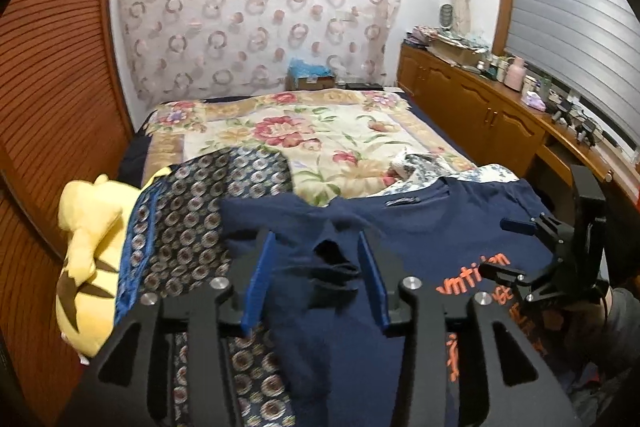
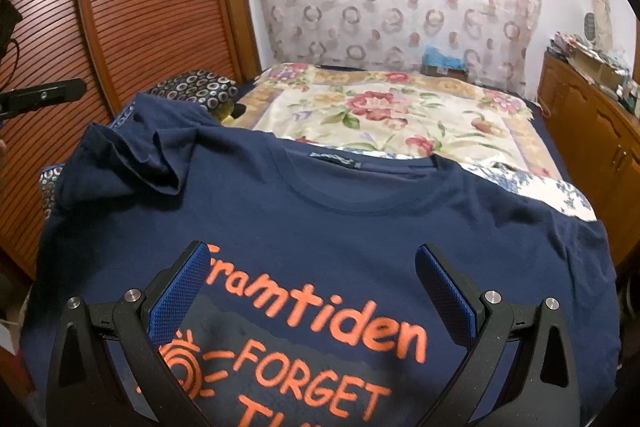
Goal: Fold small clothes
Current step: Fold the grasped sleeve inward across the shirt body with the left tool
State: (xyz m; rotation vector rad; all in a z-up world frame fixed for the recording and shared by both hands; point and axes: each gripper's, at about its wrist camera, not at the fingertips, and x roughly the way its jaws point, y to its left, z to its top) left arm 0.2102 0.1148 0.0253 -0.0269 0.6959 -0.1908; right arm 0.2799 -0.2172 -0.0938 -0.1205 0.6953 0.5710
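Navy T-shirt (image 2: 360, 219) under open right hand-held gripper (image 2: 316, 295)

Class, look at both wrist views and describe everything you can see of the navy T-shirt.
The navy T-shirt looks like soft cotton knit, lying front up on the bed with its round collar toward the floral blanket. Orange print reads "ramtiden FORGET". One sleeve is bunched and folded inward; the rest lies fairly flat. It overlaps a circle-patterned cloth. Both open grippers, left and right, hover above it.
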